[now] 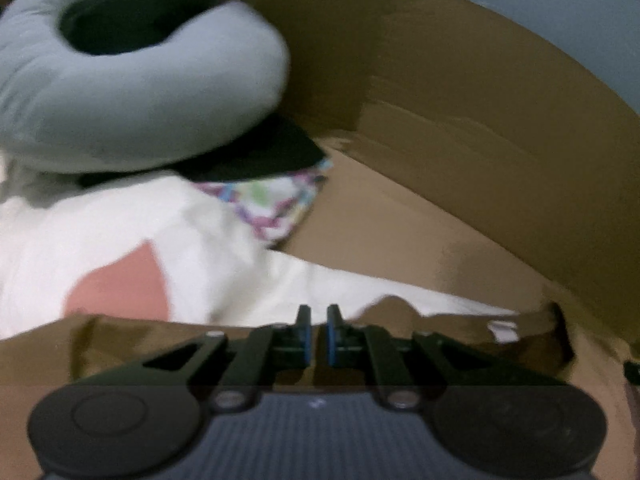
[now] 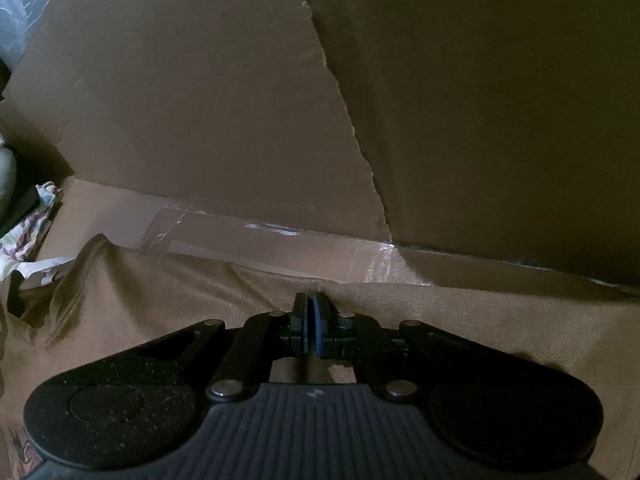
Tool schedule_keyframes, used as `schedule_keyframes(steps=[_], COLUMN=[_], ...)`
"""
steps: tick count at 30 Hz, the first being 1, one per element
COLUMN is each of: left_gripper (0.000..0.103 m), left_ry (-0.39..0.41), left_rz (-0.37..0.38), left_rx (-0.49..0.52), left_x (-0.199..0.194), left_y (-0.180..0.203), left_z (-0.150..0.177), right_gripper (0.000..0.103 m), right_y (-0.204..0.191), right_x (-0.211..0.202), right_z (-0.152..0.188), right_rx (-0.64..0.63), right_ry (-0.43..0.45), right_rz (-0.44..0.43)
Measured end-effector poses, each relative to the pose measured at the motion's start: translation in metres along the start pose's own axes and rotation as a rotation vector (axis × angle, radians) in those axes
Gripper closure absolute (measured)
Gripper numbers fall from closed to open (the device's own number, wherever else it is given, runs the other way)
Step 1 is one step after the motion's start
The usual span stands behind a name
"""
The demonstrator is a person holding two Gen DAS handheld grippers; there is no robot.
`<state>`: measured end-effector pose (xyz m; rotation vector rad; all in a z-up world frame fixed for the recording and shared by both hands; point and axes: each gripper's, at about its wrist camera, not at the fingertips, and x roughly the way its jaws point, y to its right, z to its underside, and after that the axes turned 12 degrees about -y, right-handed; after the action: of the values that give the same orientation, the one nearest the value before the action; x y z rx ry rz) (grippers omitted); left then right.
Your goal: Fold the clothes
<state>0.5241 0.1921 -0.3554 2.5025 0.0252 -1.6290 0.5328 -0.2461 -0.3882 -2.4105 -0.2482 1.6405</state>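
I read R hand-held gripper clamped on tan garment; L hand-held gripper near-closed, empty. Fold barely begun; white garment at 10 o'clock pending.

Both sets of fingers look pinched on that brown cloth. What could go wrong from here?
The left fingers show a narrow gap, so the brown cloth may slip free on that side. The cardboard wall stands close; a lifted cloth could drag on it. The grey cushion sits on the pile behind and might topple.
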Motion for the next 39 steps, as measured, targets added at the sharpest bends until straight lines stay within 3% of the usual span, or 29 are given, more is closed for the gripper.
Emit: schedule_keyframes(steps=[5,9,13,16,21,26,31,33,39], left_gripper=[0.096,0.093,0.092,0.089,0.079,0.077,0.076,0.075,0.068], left_ry=[-0.040,-0.026,0.020,0.011,-0.027,-0.034,-0.047,-0.052,-0.061], left_rz=[0.081,0.114,0.084,0.044,0.044,0.070,0.078,0.079,0.064], left_rx=[0.108,0.200,0.206,0.215,0.241,0.267,0.281,0.285,0.342], left_x=[0.005,-0.003,-0.011,-0.005,0.009,0.011,0.015,0.017,0.021], left_y=[0.013,0.015,0.003,-0.004,-0.004,-0.003,-0.003,-0.003,0.001], left_z=[0.004,0.004,-0.010,-0.021,-0.020,-0.015,-0.013,-0.011,-0.003], right_gripper=[0.097,0.094,0.094,0.082,0.065,0.064,0.064,0.064,0.064], right_y=[0.002,-0.006,-0.034,-0.054,-0.086,-0.107,-0.120,-0.121,-0.134], right_x=[0.000,-0.005,-0.021,-0.021,-0.009,0.003,0.014,0.021,0.038], right_z=[-0.001,-0.004,-0.005,-0.011,-0.026,-0.034,-0.037,-0.041,-0.045], right_rx=[-0.021,-0.064,-0.242,-0.284,-0.310,-0.311,-0.306,-0.284,-0.318], right_ry=[-0.007,-0.012,0.072,0.079,0.077,0.050,0.084,0.060,0.024], right_rz=[-0.011,-0.002,-0.064,-0.120,-0.164,-0.205,-0.104,-0.131,-0.081])
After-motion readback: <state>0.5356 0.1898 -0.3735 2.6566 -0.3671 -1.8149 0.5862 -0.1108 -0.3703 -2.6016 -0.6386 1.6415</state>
